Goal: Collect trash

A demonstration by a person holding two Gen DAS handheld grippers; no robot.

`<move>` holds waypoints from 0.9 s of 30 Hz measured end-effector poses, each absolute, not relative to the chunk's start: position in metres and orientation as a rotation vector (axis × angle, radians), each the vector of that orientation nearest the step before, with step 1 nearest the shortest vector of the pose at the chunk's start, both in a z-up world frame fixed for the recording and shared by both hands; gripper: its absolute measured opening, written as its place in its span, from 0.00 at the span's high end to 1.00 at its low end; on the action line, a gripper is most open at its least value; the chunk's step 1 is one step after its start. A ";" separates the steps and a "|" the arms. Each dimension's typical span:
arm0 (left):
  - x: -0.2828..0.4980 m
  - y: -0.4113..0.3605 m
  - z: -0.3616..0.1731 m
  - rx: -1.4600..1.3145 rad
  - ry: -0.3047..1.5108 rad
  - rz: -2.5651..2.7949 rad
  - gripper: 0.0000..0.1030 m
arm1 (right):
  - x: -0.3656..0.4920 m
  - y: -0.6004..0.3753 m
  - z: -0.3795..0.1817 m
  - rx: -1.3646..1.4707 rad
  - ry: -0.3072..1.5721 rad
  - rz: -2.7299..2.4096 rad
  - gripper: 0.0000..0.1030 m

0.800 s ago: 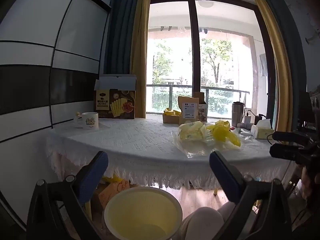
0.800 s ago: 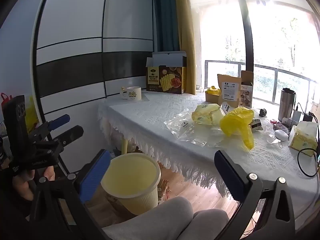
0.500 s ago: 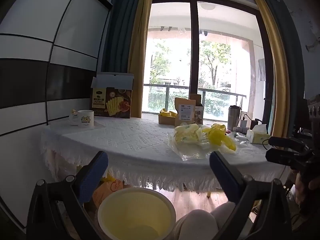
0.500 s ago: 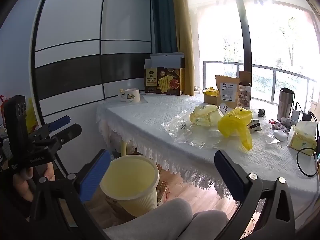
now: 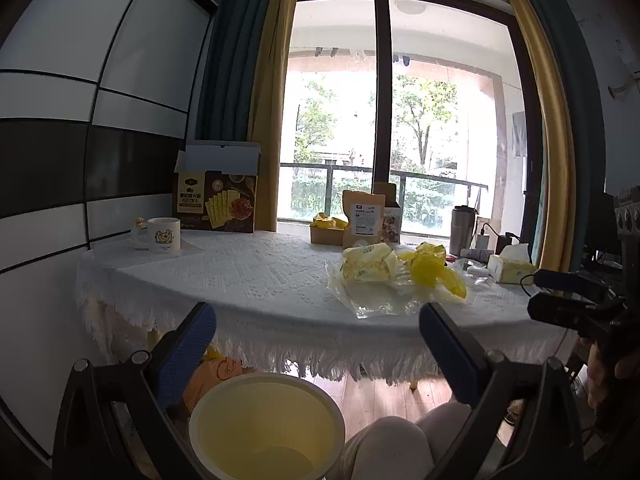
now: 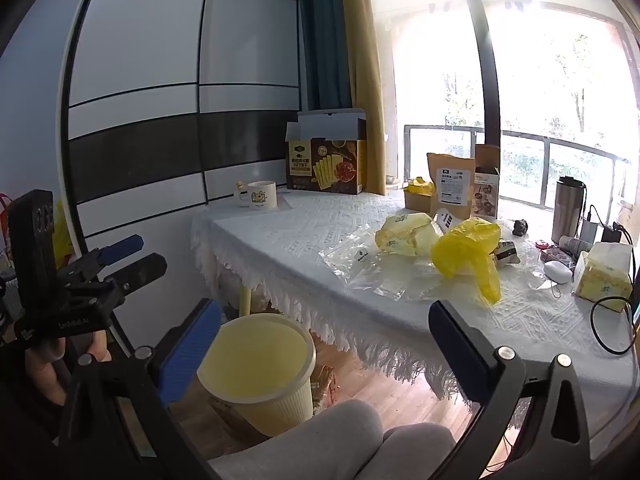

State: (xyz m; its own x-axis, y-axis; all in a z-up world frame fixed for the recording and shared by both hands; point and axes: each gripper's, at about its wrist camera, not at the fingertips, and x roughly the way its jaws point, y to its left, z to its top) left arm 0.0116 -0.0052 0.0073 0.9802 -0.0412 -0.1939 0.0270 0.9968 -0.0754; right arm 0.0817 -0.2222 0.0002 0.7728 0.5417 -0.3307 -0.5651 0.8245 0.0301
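Observation:
A pale yellow trash bin (image 5: 266, 426) stands on the floor below the table edge; it also shows in the right wrist view (image 6: 256, 364). On the white tablecloth lie a pale yellow wrapper (image 5: 366, 266), a crumpled yellow plastic bag (image 5: 430, 268) and clear plastic bags (image 5: 376, 300). The right wrist view shows the wrapper (image 6: 408, 230), the yellow bag (image 6: 468, 254) and the clear plastic (image 6: 364, 264). My left gripper (image 5: 316, 344) is open and empty above the bin. My right gripper (image 6: 324, 340) is open and empty short of the table edge.
A white mug (image 5: 162, 234), an open biscuit box (image 5: 216, 204), a brown pouch (image 5: 362, 224), a steel flask (image 5: 462, 230) and a tissue box (image 5: 510, 266) stand on the table. A cable (image 6: 612, 320) lies at the right. My knees (image 6: 360, 436) are beside the bin.
Both grippers have drawn back a little from the table and the view has tilted slightly; the trash appears smaller. Both stay open and empty.

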 end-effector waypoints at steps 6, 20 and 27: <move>0.009 -0.010 0.006 -0.065 0.192 -0.036 0.01 | 0.082 -0.223 0.000 -0.065 0.338 0.599 0.00; 0.011 -0.006 0.010 -0.070 0.201 -0.049 0.02 | 0.083 -0.224 -0.001 -0.063 0.336 0.594 0.00; 0.010 -0.009 0.011 -0.073 0.194 -0.052 0.02 | 0.084 -0.224 -0.003 -0.064 0.337 0.595 0.00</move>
